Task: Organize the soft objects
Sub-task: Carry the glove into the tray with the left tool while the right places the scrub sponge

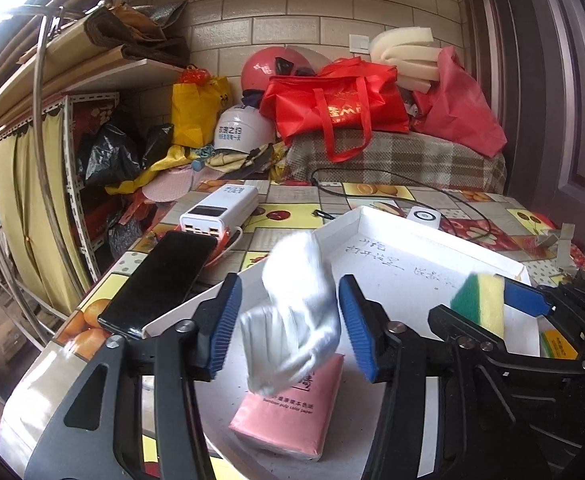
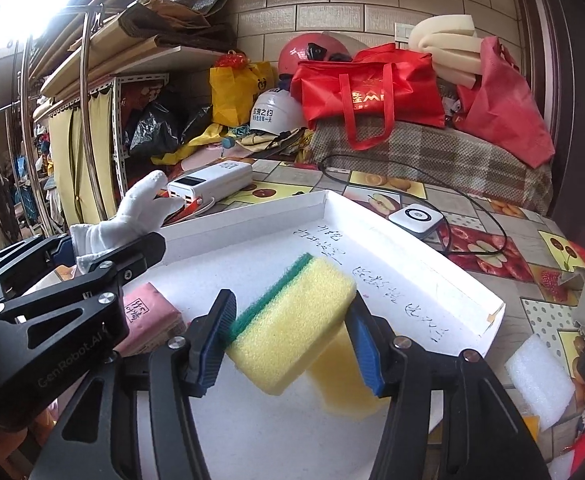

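Fruit-patterned oilcloth covers the bench (image 1: 292, 212), which carries a shallow white cardboard tray (image 2: 432, 276) with handwriting on its floor. Behind the tray lie a white power bank (image 1: 222, 210) and a black phone (image 1: 160, 280).

The left hand-held gripper (image 1: 290, 328) hangs above the tray's near left part, its blue pads (image 1: 224, 330) spread apart. A crumpled white glove (image 1: 296, 312) sits blurred between them, clear of both pads, just above a pink tissue pack (image 1: 292, 416) lying in the tray.

The right hand-held gripper (image 2: 292, 344) is also spread over the tray. A yellow sponge (image 2: 292, 328) with a green scouring edge lies tilted between its pads; whether they touch it cannot be told.
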A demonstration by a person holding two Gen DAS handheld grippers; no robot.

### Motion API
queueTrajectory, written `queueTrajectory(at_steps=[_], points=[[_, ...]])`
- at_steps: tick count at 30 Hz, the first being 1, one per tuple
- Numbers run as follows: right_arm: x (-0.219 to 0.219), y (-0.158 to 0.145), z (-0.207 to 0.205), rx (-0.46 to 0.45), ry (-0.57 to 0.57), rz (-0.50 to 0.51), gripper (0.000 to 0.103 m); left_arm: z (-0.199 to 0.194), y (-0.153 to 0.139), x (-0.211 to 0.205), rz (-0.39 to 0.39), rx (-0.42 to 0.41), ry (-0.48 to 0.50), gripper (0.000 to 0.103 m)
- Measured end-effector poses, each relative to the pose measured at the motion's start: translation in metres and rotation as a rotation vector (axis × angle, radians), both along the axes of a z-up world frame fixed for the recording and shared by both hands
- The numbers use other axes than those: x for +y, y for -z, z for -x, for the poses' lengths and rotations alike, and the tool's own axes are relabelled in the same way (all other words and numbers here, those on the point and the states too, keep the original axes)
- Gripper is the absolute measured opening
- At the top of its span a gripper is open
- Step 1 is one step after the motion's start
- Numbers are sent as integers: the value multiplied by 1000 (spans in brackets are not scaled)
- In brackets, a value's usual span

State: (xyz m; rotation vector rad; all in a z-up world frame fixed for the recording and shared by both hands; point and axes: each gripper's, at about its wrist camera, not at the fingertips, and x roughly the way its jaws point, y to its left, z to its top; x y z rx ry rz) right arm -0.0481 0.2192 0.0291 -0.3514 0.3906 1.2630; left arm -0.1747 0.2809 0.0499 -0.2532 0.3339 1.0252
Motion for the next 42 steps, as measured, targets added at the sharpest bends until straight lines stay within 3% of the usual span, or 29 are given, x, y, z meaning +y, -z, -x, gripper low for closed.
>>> queueTrajectory(at_steps=[1,2,4,8,12,28,42], points=[[-1,0,-1,5,7,-7,70,6,-1,0,-4,-25,-19,93],[-3,-1,-3,10,17,-14,76,10,-2,-1,-11,-42,-27,103],[-3,-2,-3,8,19,-20,103,10,-3,-4,-40,-40,-32,103],[-3,-4,13,-72,-8,-30,103,5,-3,-14,-107,-12,-28,103],[-3,-4,20,-114,-18,-38,103,8,-3,-12,-98,-24,-34,103],[-36,-12,18,-110,45,-167,103,27,-7,-14,-82,-109,-69,103],[-79,-13,20,-79,33,-237,103,23,-8,-33,-118,-66,-53,103]])
